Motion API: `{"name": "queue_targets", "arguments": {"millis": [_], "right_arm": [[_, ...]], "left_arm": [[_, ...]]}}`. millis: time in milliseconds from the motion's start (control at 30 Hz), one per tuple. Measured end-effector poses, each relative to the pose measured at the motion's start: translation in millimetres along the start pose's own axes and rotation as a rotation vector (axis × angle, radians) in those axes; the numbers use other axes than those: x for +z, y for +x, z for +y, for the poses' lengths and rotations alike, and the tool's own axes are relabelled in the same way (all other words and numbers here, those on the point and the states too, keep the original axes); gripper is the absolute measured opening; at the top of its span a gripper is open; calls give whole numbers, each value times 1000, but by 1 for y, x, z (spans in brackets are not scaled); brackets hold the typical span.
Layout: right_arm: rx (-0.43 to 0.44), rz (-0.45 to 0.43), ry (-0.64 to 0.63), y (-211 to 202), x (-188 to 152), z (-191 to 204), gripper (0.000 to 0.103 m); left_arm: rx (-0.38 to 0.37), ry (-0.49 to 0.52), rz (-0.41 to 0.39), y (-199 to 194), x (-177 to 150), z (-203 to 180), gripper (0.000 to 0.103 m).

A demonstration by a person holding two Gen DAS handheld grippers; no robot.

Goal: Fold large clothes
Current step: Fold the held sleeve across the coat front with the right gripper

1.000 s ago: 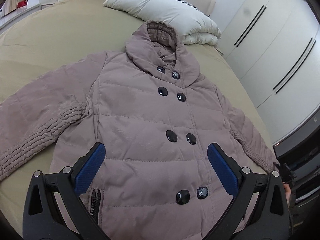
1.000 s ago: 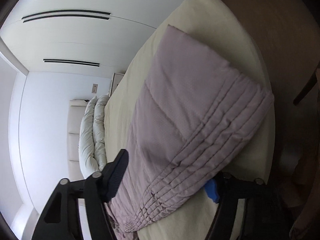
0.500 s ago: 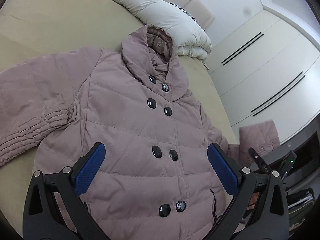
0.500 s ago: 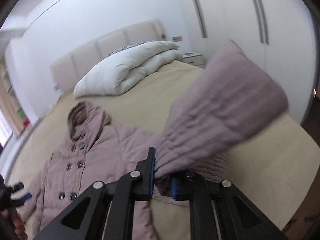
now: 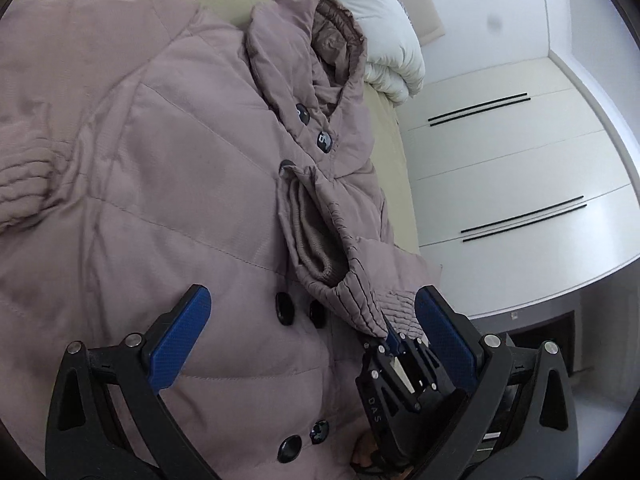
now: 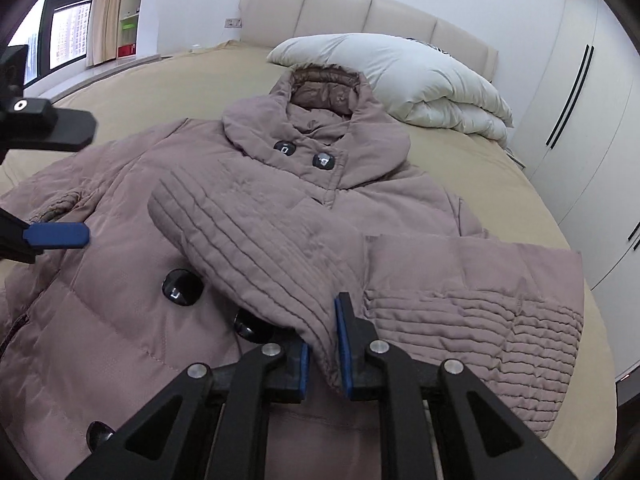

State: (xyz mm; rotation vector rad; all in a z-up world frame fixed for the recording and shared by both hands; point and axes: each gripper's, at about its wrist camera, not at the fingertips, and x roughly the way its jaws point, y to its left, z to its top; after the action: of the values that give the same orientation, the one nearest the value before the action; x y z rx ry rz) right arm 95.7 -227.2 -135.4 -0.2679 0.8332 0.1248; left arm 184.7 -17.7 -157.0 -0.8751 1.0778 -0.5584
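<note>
While my right gripper (image 6: 324, 354) clamps its fingers on the cuff (image 6: 316, 336) of the sleeve (image 6: 256, 236) laid across the coat (image 6: 132, 320) front, my left gripper (image 5: 312, 336) hovers above the buttons, fingers wide apart. Coat lies spread on the bed (image 6: 500, 184), hood (image 6: 324, 88) toward the duvet (image 6: 420, 76).

A wide bed (image 6: 472, 168) with a tan sheet and a padded beige headboard (image 6: 360, 12) carries everything. A mauve quilted coat (image 6: 132, 248) lies face up across it, hood toward the headboard. A folded white duvet (image 6: 420, 76) rests on the sheet just behind the hood.
</note>
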Motion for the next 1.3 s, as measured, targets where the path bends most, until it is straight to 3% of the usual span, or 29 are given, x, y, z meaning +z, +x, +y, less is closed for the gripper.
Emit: {"name": "queue_targets", "arguments": {"millis": [133,200,267,300,367,433,600,667,767,867,967,1100,1200,1300], "right_arm": [[31,-18,-19,0,-5,12,16],[56,-11,-28,2,-7,17,19],[90,-5,-21,3,-9,20,25],[101,-2,-17,4,-10,21,29],[136,-8,2,1,-12,21,59],[160,-26,14,-5,-13,22,71],[194,-40,117,-28,-25,-7,77],[191,-58,263,-40,-36,-44,80],[224,-74,599,-52,-61,-115,83],[361,-59,948,-43,-92,-167,85],[561,-31,1146,-17,-103,-175,85],[770,-23,1229,19,-85,-157,85],[822,6,1307,50,-74,-151,86],[774,-38,1374,70,-68,-167,86]], "left_arm": [[9,19,59,31,14,-8,103],[-2,12,80,42,21,-7,93],[-3,5,115,51,25,-7,45],[-8,7,133,55,26,-8,35],[-4,25,155,62,26,-12,23],[1,40,148,63,24,-15,20],[28,29,42,32,50,-2,19],[64,35,-12,14,65,6,19],[116,30,-79,-10,82,23,19],[148,0,-127,-26,91,42,19],[167,-26,-151,-36,94,57,19],[192,-29,-178,-43,99,65,19],[207,-26,-195,-45,103,64,19],[214,-34,-196,-48,101,68,19]]}}
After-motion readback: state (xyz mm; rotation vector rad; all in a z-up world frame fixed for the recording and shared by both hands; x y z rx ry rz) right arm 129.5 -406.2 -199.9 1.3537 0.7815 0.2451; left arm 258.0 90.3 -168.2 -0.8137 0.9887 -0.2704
